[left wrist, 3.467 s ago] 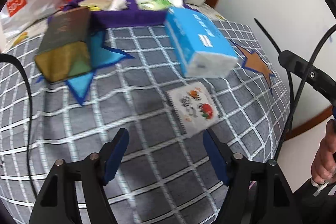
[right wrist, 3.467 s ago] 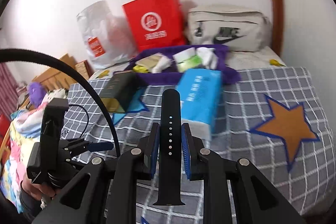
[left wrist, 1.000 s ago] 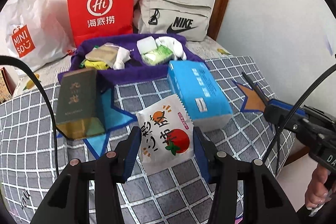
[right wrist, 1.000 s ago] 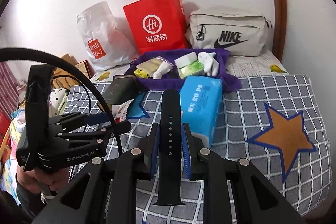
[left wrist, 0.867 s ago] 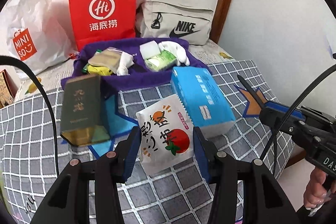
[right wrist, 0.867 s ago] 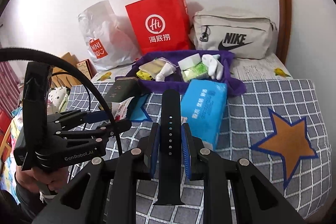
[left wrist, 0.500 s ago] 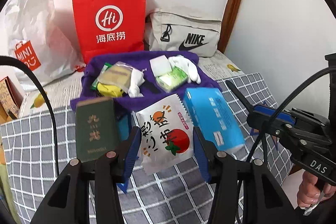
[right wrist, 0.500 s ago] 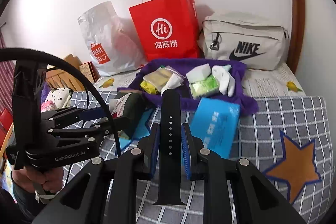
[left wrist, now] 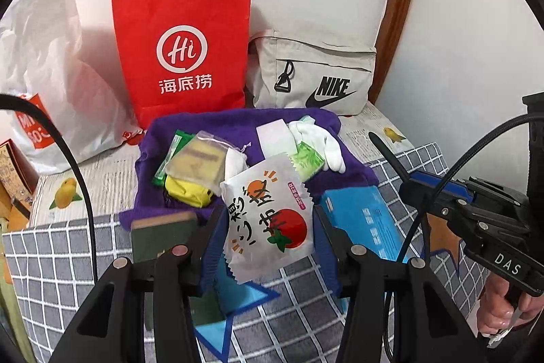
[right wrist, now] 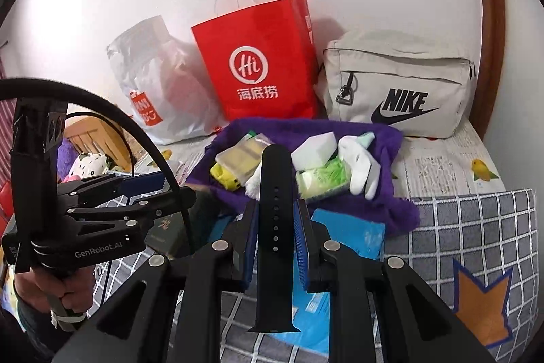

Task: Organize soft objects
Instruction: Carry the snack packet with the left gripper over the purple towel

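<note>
My left gripper (left wrist: 268, 227) is shut on a white snack packet (left wrist: 268, 220) with orange and tomato pictures, held above the bed just in front of the purple fabric tray (left wrist: 149, 138). The tray (right wrist: 397, 210) holds several soft items: a yellow pouch (left wrist: 185, 191), a clear bag (left wrist: 199, 162), a white sponge (right wrist: 314, 152), a green pack (right wrist: 323, 179) and a white sock (right wrist: 360, 165). My right gripper (right wrist: 275, 233) is shut on a black watch strap (right wrist: 275, 227), held upright in front of the tray.
A blue tissue box (left wrist: 360, 223) and a dark green box (left wrist: 159, 237) lie on the grey checked bedspread (left wrist: 54, 254) in front of the tray. A red paper bag (left wrist: 183, 46), a white plastic bag (left wrist: 51, 73) and a beige Nike bag (left wrist: 312, 77) stand against the wall behind.
My left gripper closed on the snack packet, lifted it off the bedspread and carried it toward the purple tray. My right gripper also moved closer to the tray, still holding the strap.
</note>
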### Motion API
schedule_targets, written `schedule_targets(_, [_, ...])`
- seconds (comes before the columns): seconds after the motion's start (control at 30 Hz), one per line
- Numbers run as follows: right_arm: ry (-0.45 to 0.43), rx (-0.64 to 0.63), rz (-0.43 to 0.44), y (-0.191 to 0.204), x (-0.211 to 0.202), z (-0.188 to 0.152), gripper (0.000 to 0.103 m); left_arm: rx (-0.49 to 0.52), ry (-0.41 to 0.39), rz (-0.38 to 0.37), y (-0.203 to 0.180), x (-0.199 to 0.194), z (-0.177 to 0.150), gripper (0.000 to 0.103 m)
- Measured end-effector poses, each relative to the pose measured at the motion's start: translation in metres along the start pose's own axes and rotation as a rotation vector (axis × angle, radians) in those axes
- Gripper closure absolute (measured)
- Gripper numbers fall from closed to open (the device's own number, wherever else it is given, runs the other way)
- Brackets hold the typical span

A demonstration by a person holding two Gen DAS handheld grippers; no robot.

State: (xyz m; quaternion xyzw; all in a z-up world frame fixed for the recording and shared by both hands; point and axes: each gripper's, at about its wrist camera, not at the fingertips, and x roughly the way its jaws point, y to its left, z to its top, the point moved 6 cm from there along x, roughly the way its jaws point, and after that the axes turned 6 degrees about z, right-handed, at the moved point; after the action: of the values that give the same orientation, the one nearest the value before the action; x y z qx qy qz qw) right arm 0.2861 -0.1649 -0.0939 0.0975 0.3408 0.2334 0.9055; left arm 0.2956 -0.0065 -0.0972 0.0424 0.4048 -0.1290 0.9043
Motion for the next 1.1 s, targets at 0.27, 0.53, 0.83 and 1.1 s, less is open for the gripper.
schedule_targets(0.27, [0.02,0.007,-0.012,-0.023,0.024,0.017,0.082,0.004,0.011,-0.003,0.004,0.026,0.023,0.056])
schedule_targets(0.53, [0.056,0.001,-0.017,-0.039,0.058,0.031,0.082,-0.014,0.04,-0.019,0.011,0.057,0.042,0.056])
schedule_targets(0.83, [0.08,-0.006,-0.017,-0.048,0.085,0.045,0.082,-0.004,0.047,-0.025,0.013,0.083,0.06,0.056])
schedule_targets(1.1, [0.12,0.012,-0.012,-0.06,0.111,0.053,0.082,-0.007,0.088,-0.034,0.014,0.109,0.065,0.056])
